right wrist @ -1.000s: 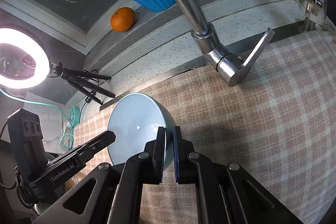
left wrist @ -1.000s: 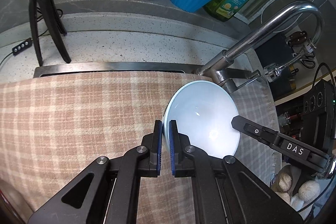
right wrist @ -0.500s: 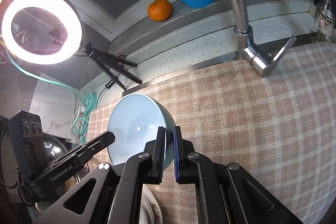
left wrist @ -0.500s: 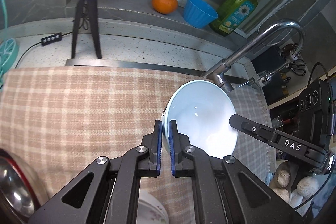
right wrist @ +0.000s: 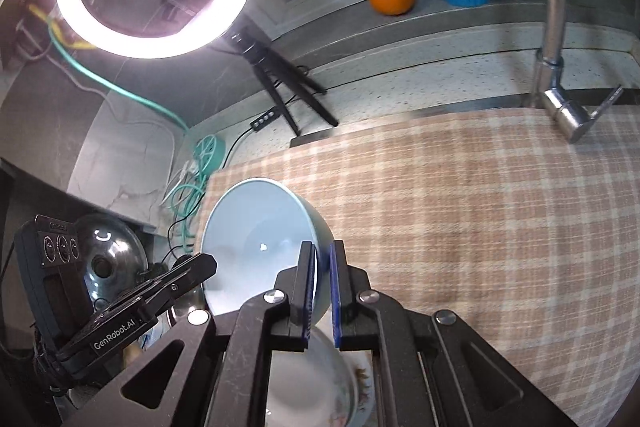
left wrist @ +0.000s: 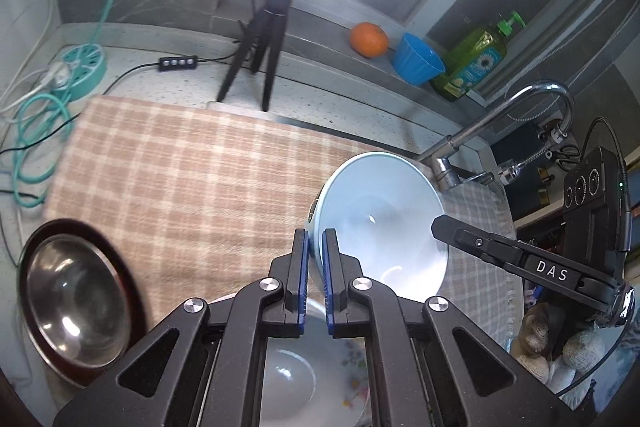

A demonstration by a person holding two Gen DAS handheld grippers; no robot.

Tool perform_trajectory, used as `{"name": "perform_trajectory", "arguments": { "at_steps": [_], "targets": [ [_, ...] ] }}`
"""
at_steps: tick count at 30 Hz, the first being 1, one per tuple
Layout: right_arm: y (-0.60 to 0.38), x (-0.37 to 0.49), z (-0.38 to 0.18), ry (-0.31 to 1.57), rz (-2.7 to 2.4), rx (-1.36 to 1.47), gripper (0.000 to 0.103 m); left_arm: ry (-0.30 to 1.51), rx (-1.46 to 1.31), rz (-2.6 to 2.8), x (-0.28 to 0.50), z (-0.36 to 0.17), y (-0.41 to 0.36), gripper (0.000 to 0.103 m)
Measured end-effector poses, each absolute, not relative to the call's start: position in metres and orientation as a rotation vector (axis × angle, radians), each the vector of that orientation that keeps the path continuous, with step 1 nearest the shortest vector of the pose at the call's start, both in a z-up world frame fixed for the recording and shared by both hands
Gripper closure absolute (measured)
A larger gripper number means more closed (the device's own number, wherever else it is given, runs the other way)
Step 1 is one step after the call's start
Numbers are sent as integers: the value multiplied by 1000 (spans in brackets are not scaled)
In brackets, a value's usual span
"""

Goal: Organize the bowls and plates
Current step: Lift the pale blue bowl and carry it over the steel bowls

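Note:
A pale blue bowl point(left wrist: 380, 223) point(right wrist: 256, 247) hangs tilted above the checked cloth point(left wrist: 192, 179) point(right wrist: 480, 227), carried by both grippers. My left gripper point(left wrist: 315, 239) is shut on its left rim. My right gripper point(right wrist: 322, 251) is shut on the opposite rim, and its finger shows in the left wrist view as a black bar point(left wrist: 500, 251). Just below the bowl lies a white flowered plate point(left wrist: 352, 379) point(right wrist: 360, 387) with a white bowl point(left wrist: 288, 387) in it, largely hidden behind the gripper frames.
A steel bowl on a dark red plate point(left wrist: 76, 303) sits at the cloth's left end. A tap point(left wrist: 500, 123) point(right wrist: 556, 27) rises at the far right. An orange point(left wrist: 369, 39), a blue cup point(left wrist: 418, 59), a soap bottle point(left wrist: 472, 67) line the ledge. A ring light tripod point(left wrist: 260, 39), teal cables point(left wrist: 36, 115) stand behind.
Both grippers carried the blue bowl leftward along the cloth, away from the tap and slightly up. The steel bowl and the flowered plate have come into view below.

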State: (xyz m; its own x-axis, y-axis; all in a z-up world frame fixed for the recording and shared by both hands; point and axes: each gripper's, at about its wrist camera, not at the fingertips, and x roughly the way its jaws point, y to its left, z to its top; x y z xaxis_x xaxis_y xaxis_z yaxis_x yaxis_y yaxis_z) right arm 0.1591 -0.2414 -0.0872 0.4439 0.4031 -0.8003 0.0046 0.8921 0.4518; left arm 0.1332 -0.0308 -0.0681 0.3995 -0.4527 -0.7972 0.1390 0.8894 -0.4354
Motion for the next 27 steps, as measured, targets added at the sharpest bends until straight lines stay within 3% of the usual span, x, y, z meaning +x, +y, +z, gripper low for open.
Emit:
{"name": "perform_trajectory", "arguments": {
  "at_steps": [27],
  "targets": [
    [-74,157,-98,1168,468,267,96,1040,-464,-157,77,-72,125,98]
  ]
}}
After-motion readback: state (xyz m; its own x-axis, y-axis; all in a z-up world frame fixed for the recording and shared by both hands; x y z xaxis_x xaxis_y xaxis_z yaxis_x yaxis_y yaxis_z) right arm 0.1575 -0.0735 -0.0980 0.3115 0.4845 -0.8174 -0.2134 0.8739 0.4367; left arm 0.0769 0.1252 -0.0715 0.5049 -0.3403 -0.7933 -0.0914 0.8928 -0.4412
